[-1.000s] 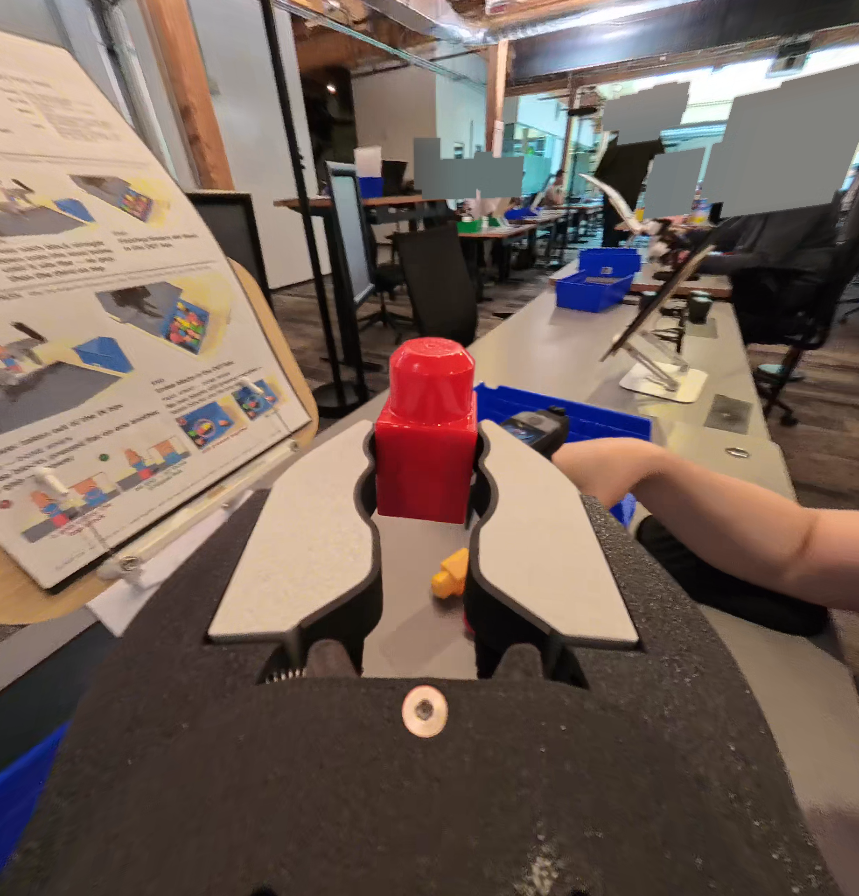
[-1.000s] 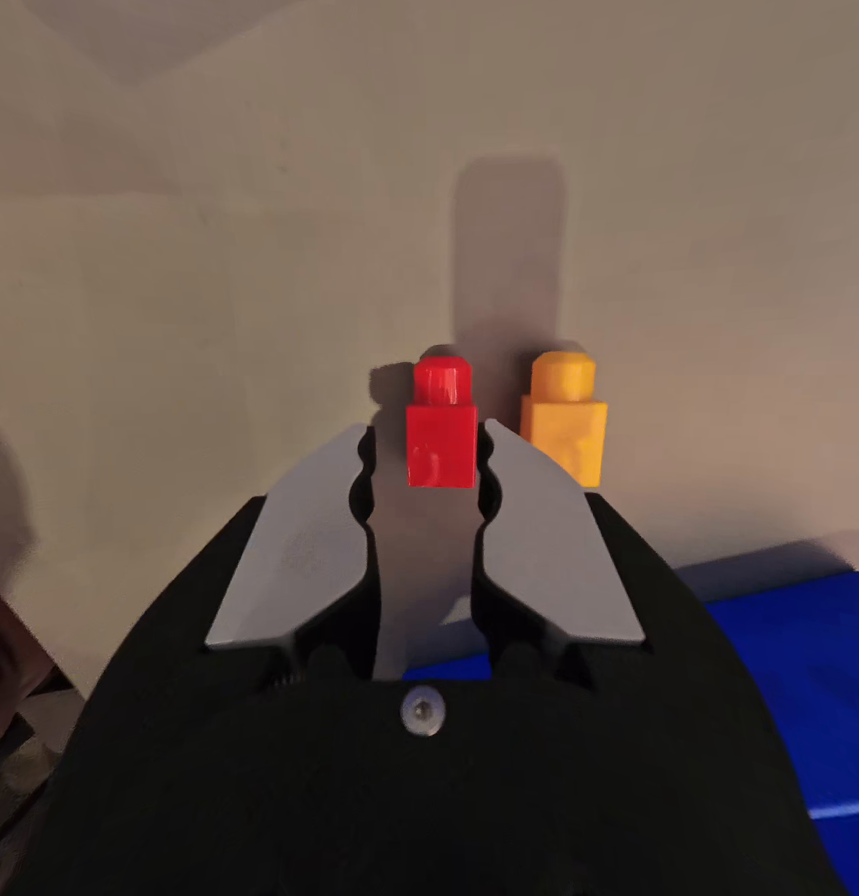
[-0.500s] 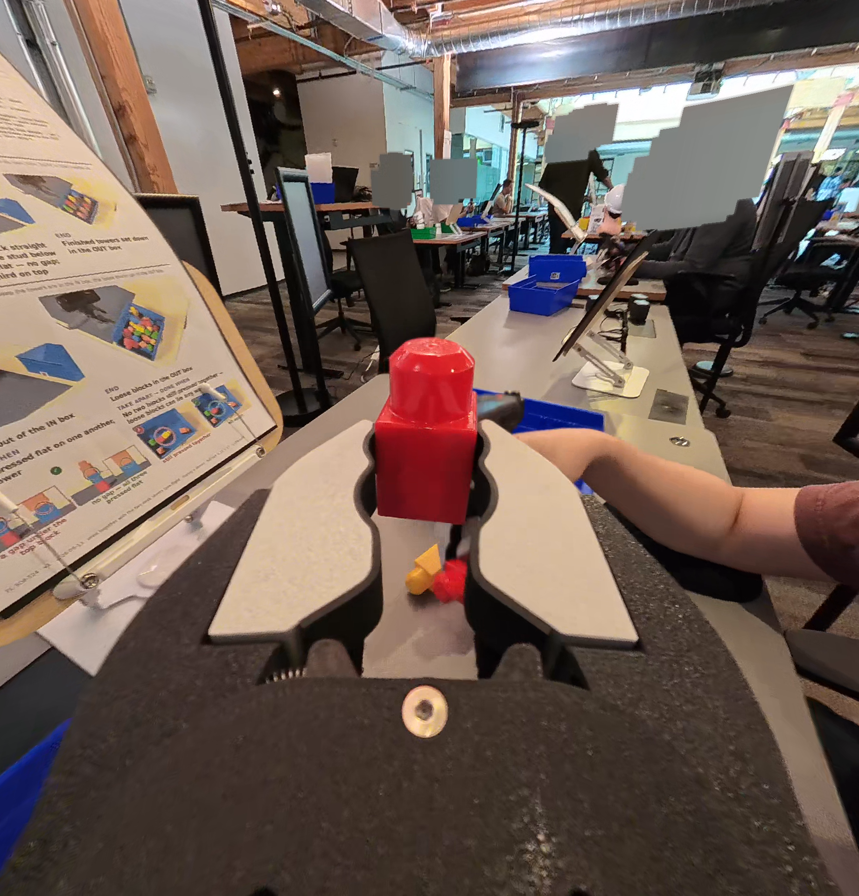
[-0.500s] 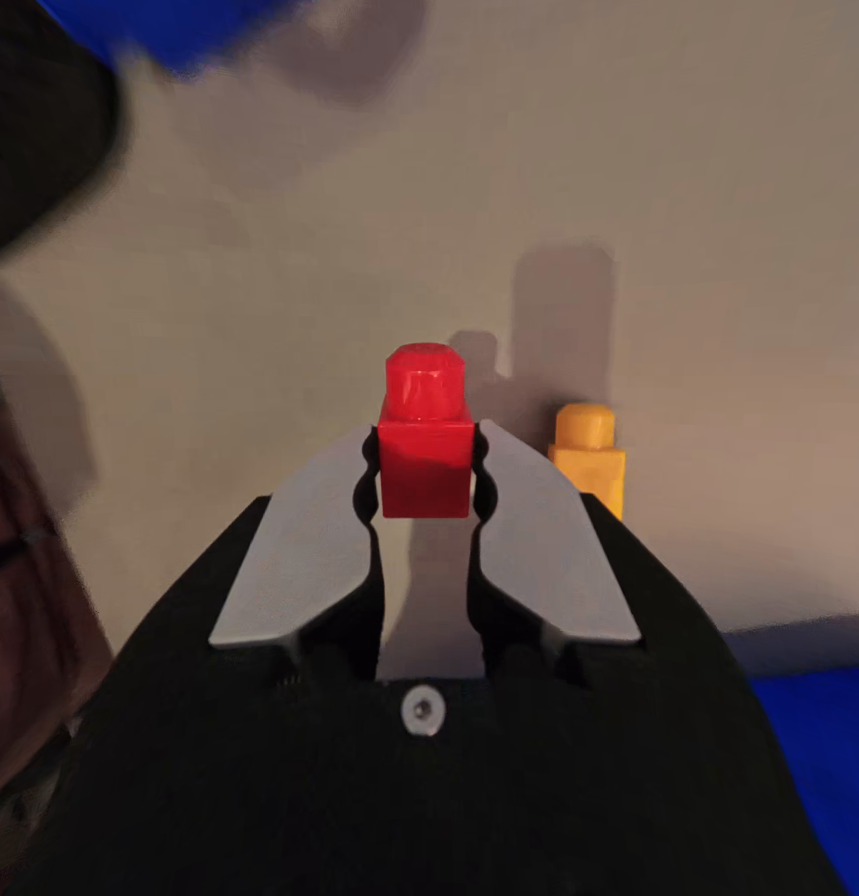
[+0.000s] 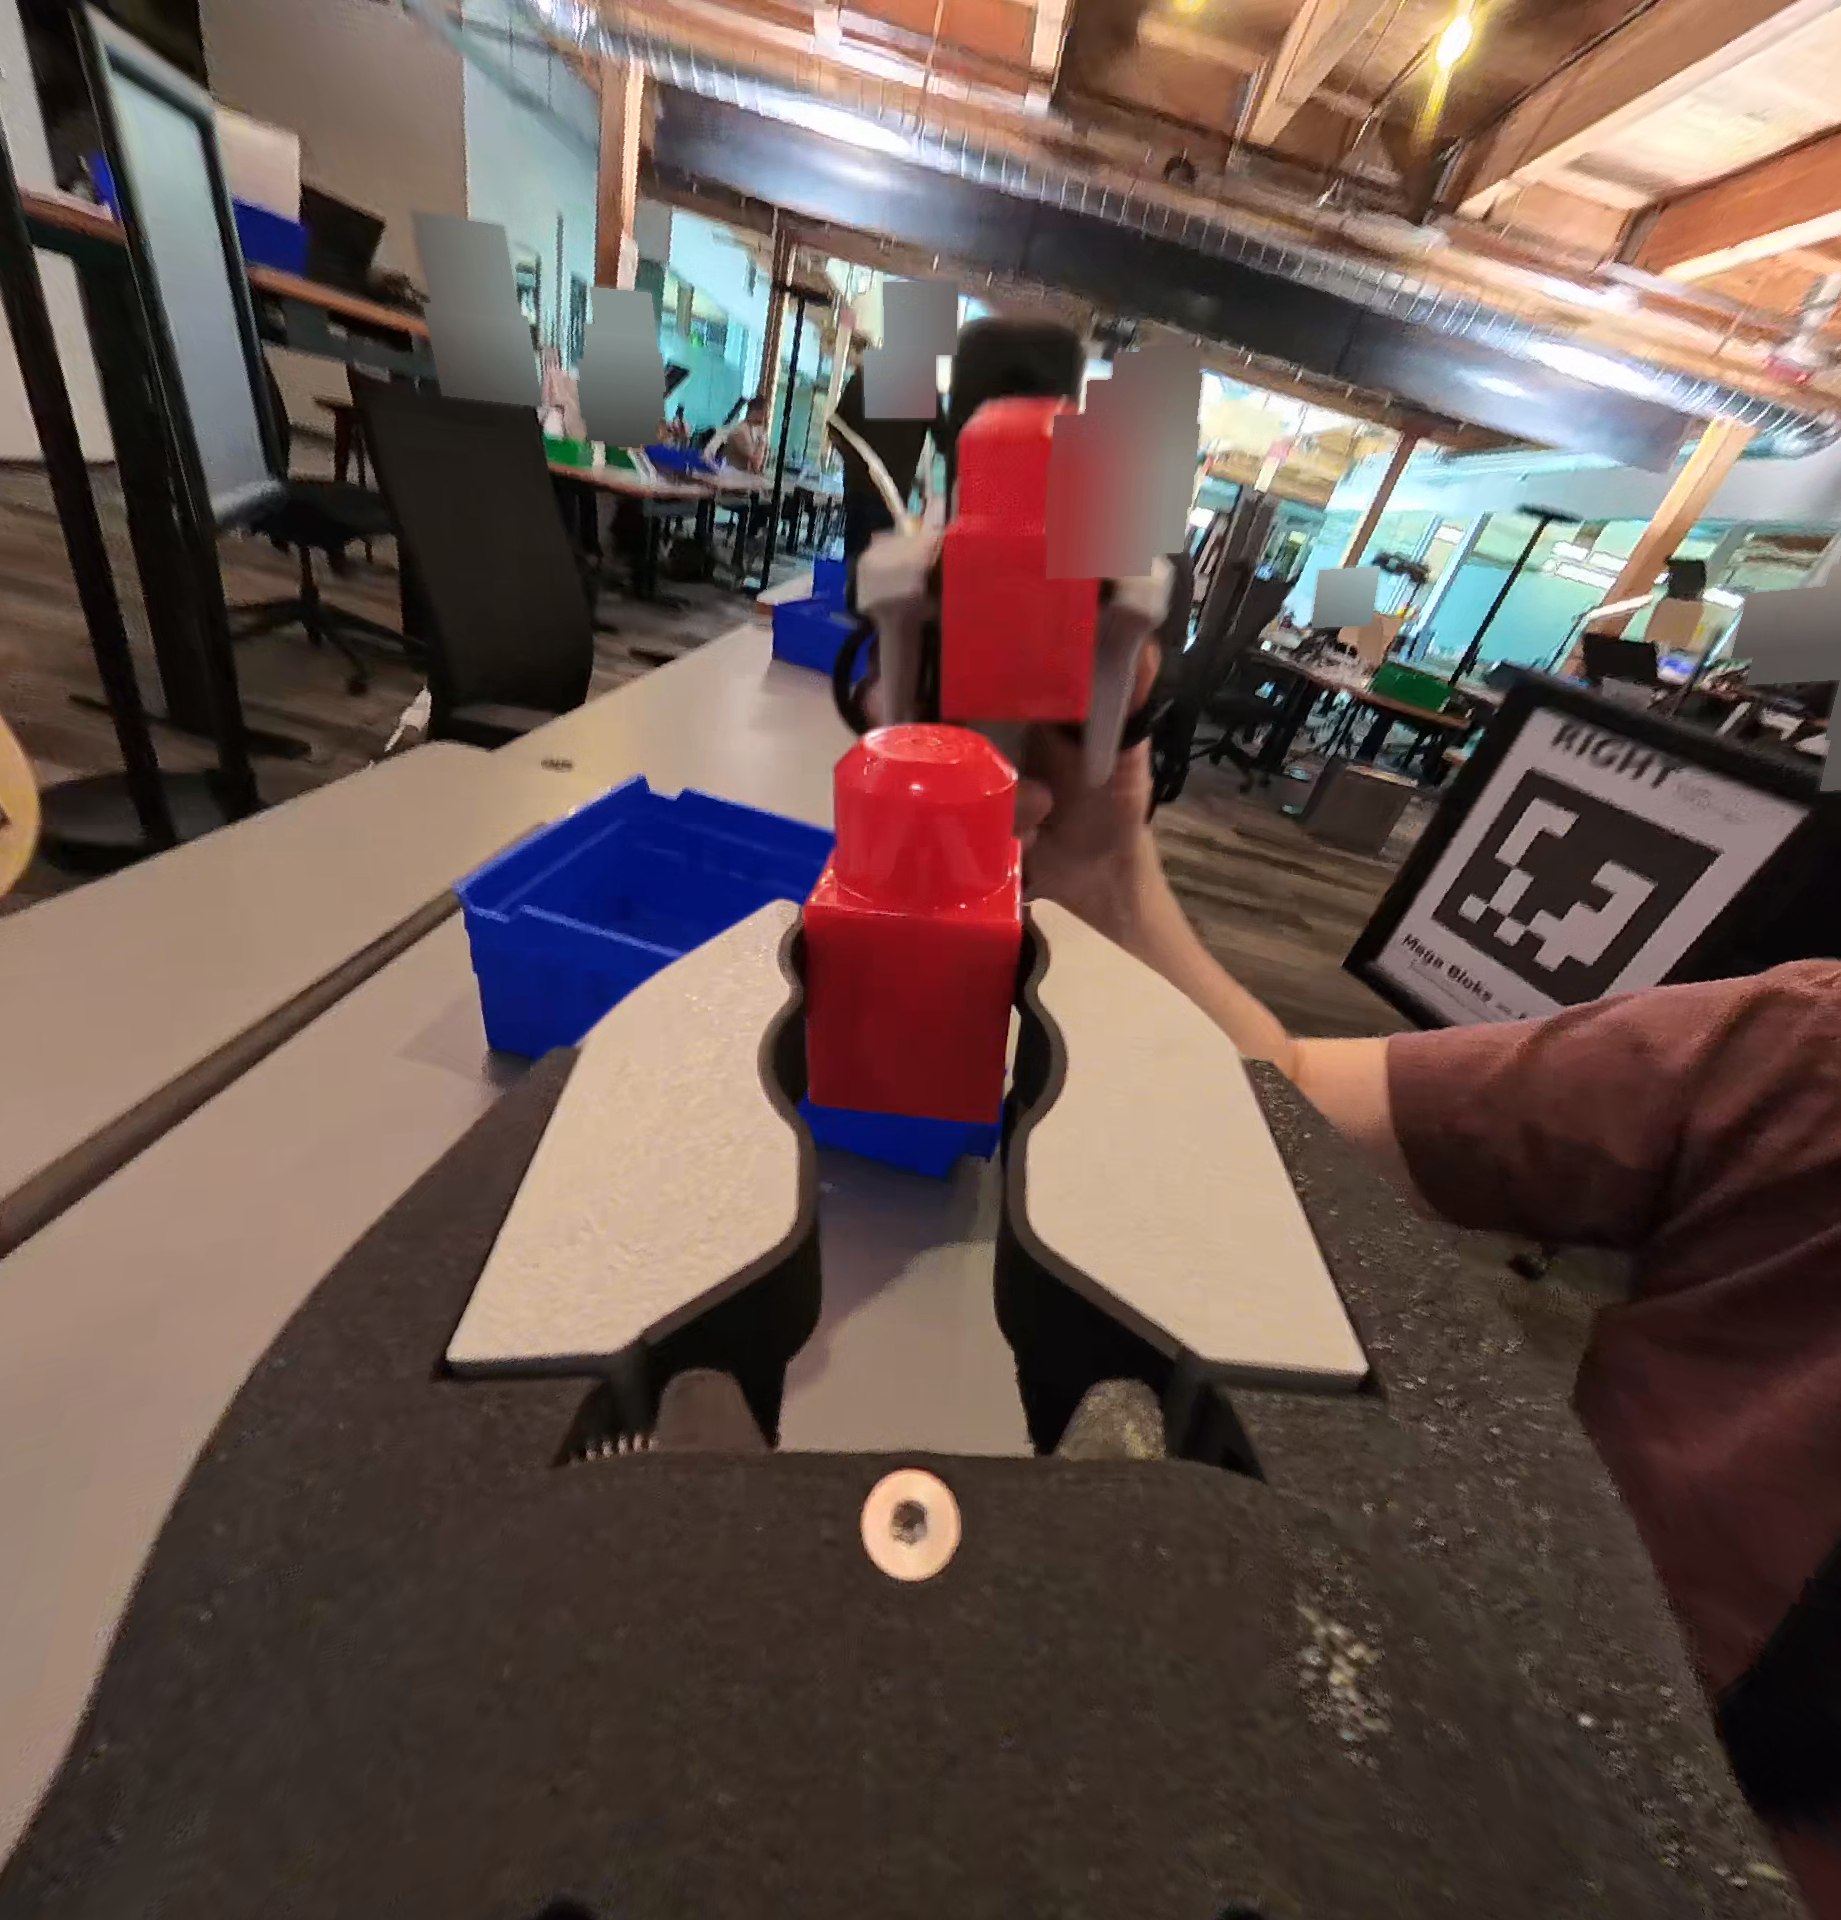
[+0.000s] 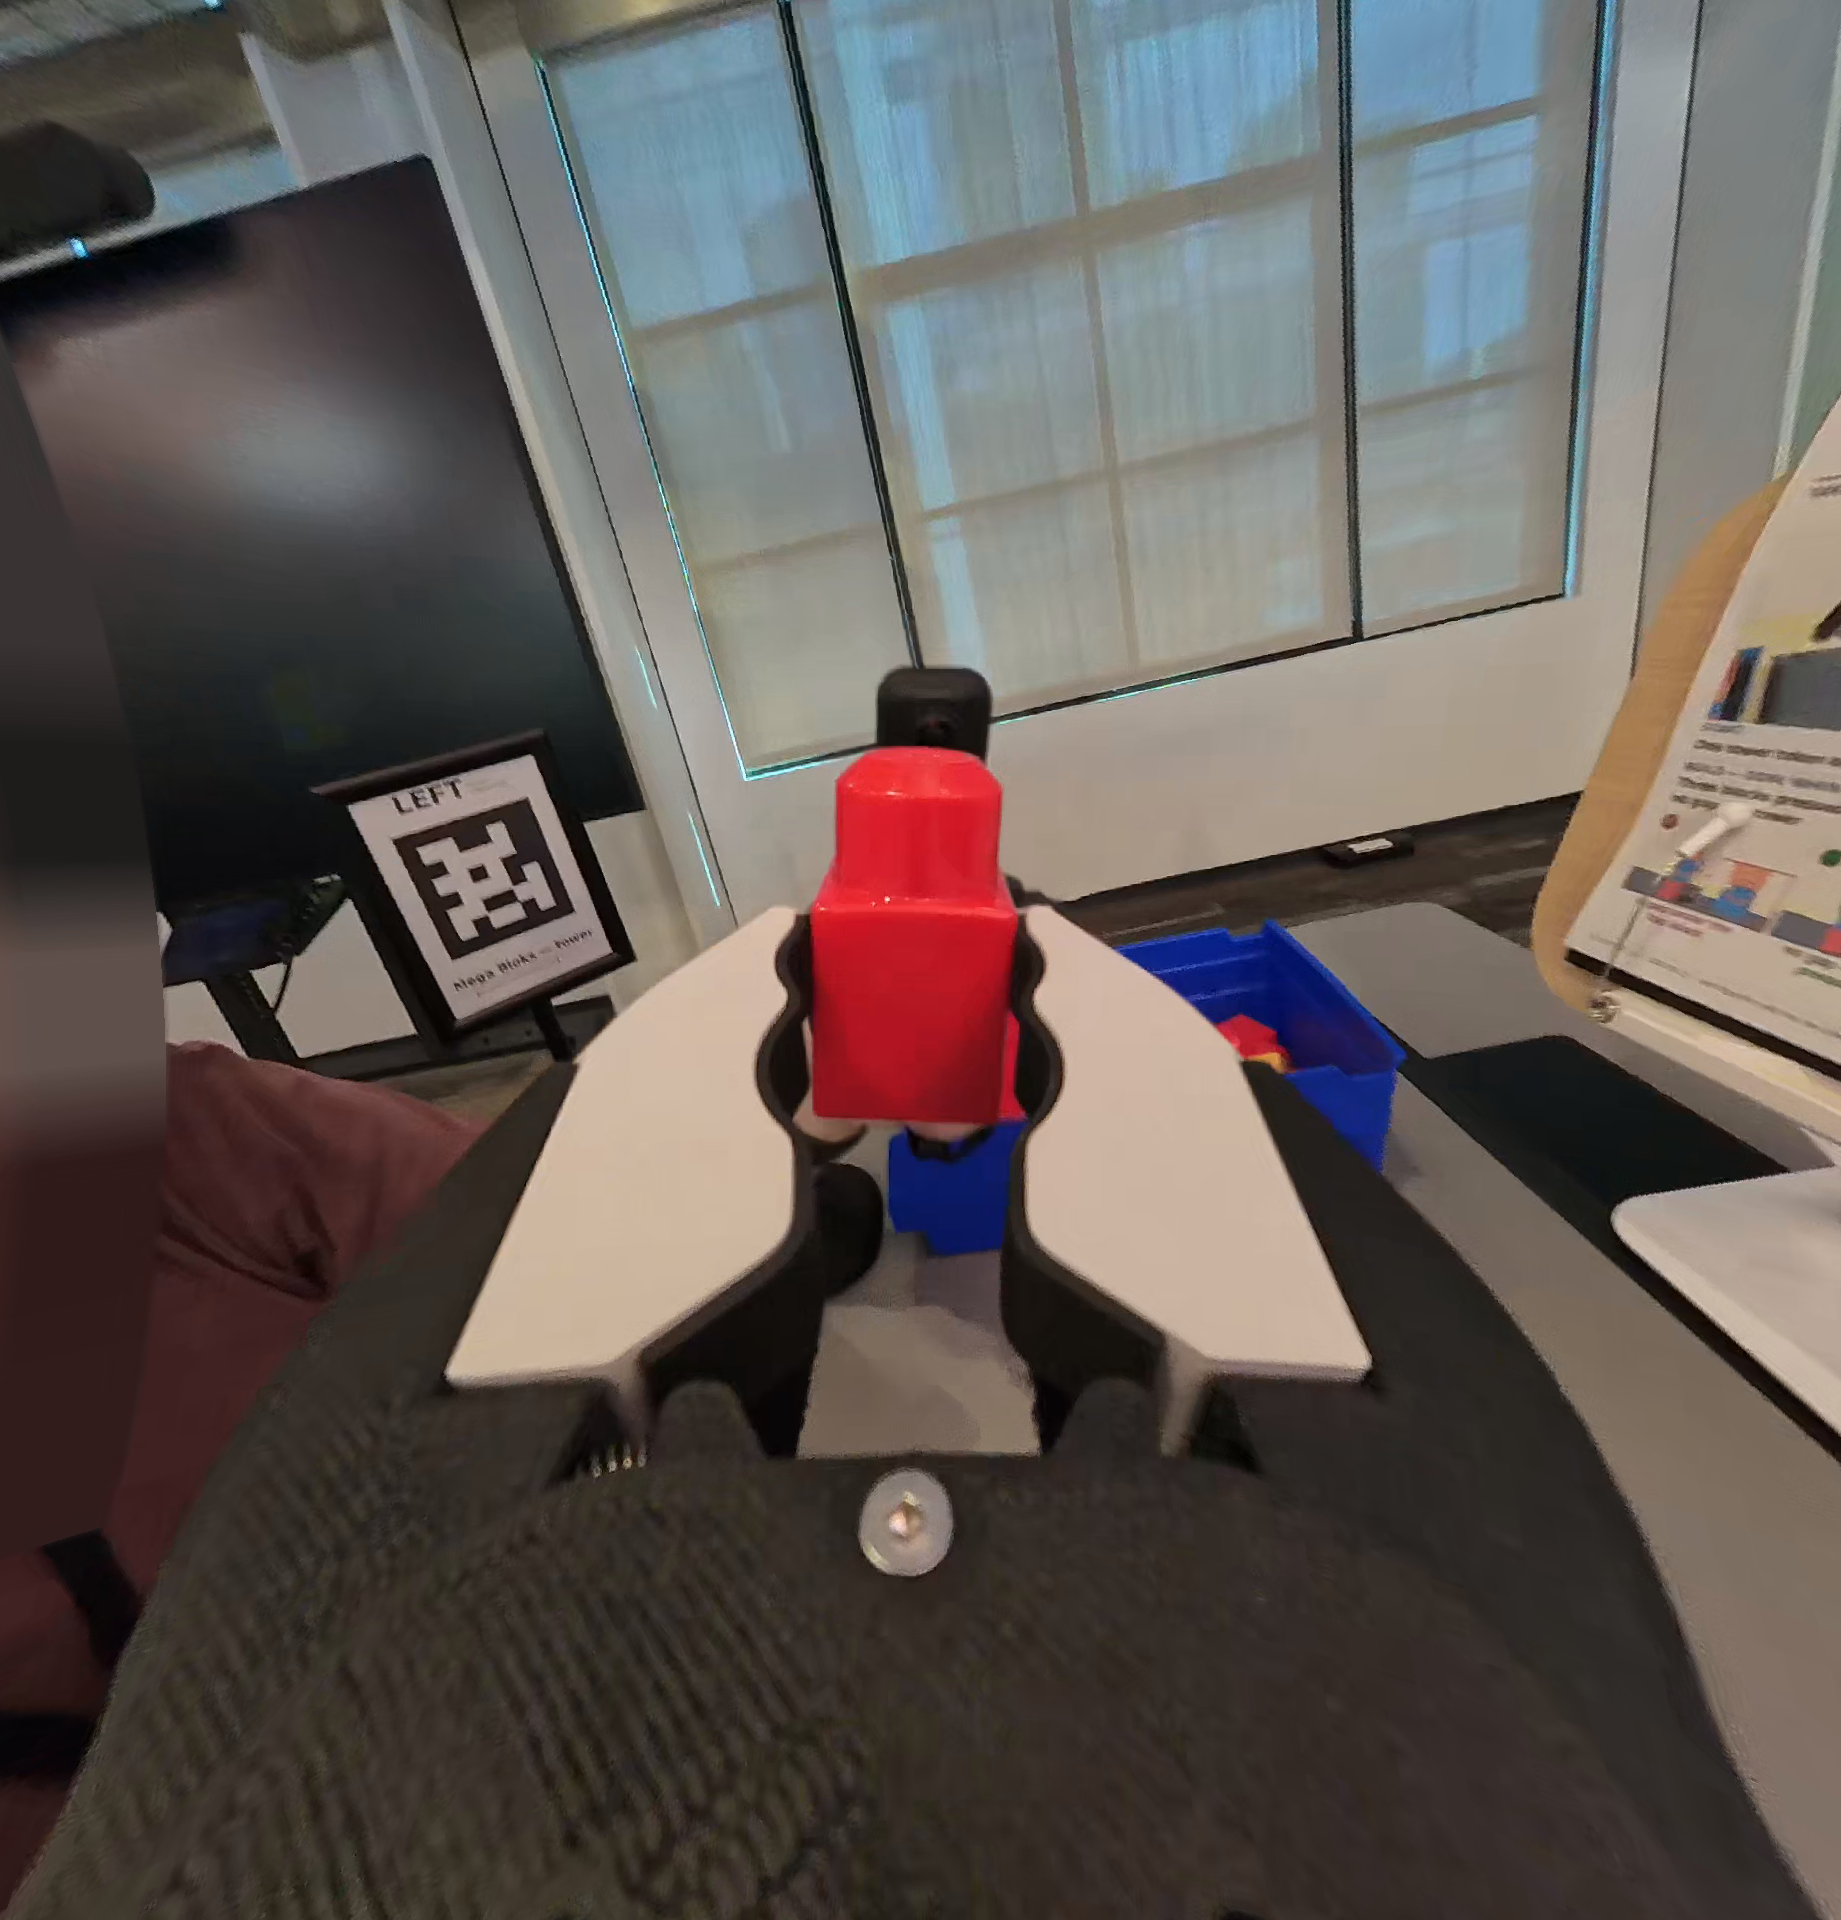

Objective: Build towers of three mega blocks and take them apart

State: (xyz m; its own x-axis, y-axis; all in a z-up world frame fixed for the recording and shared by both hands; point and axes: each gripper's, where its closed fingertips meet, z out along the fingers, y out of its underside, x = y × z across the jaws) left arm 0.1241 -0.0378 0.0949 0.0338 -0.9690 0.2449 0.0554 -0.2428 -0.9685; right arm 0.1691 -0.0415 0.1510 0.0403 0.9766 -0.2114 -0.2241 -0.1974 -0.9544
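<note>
- The table [image 5: 220, 966] now carries two blue bins in view: an open blue bin [image 5: 625, 914] seen from the left wrist, and a blue bin with loose blocks [image 6: 1300, 1018] seen from the right wrist. A second ago the right wrist camera faced only the bare tabletop.
- The right gripper [image 5: 1004, 665] has risen off the table and now faces the left gripper [image 5: 911, 997]; a second ago it was reaching for a block that stood beside an orange one.
- The right gripper is clamped on a red mega block [image 6: 911, 997], with both pads pressed to its sides. Half a second ago this block was only just lifted.
- The left gripper is clamped on a second red mega block [image 5: 911, 935], as it was a second ago, stud upward.
- In the left wrist view, the right-held block hangs just above that stud, apparently not yet touching.
- Judgement: the first joint of a tower is about to be pressed; alignment of cavity over stud is the next requirement.
</note>
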